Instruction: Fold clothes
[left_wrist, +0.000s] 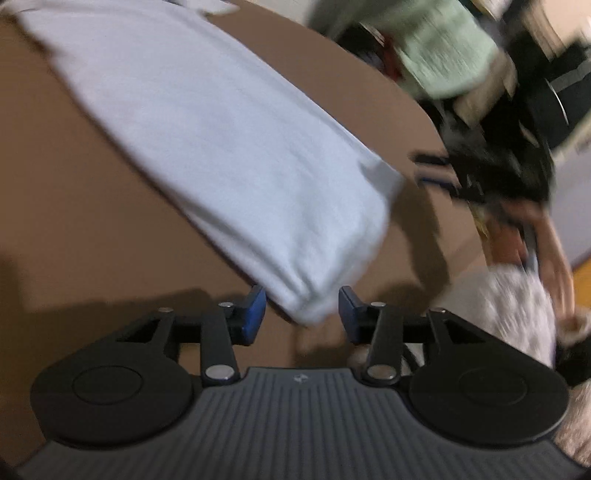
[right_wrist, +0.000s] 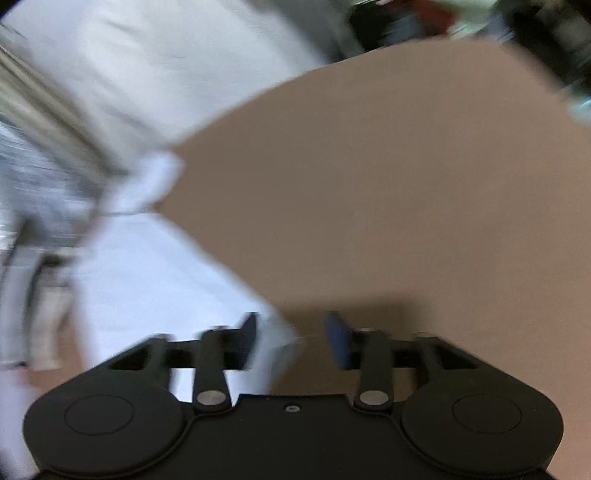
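Note:
A pale blue-white garment (left_wrist: 207, 140) lies in a long folded band across the brown table (left_wrist: 74, 192). Its near corner reaches down between the blue fingertips of my left gripper (left_wrist: 302, 314), which stands open around it without pinching. In the right wrist view the same garment (right_wrist: 155, 258) spreads over the left side, blurred by motion. One edge of it runs between the fingers of my right gripper (right_wrist: 291, 336), which is also open. In the left wrist view my right gripper (left_wrist: 491, 173) shows at the right as a dark blur held by a hand.
A person's arm (left_wrist: 550, 251) and a light speckled sleeve (left_wrist: 517, 306) are at the right. Beyond the table edge sit a pale green cloth (left_wrist: 443, 48) and dark clutter. Bare brown table (right_wrist: 406, 184) fills the right wrist view's centre and right.

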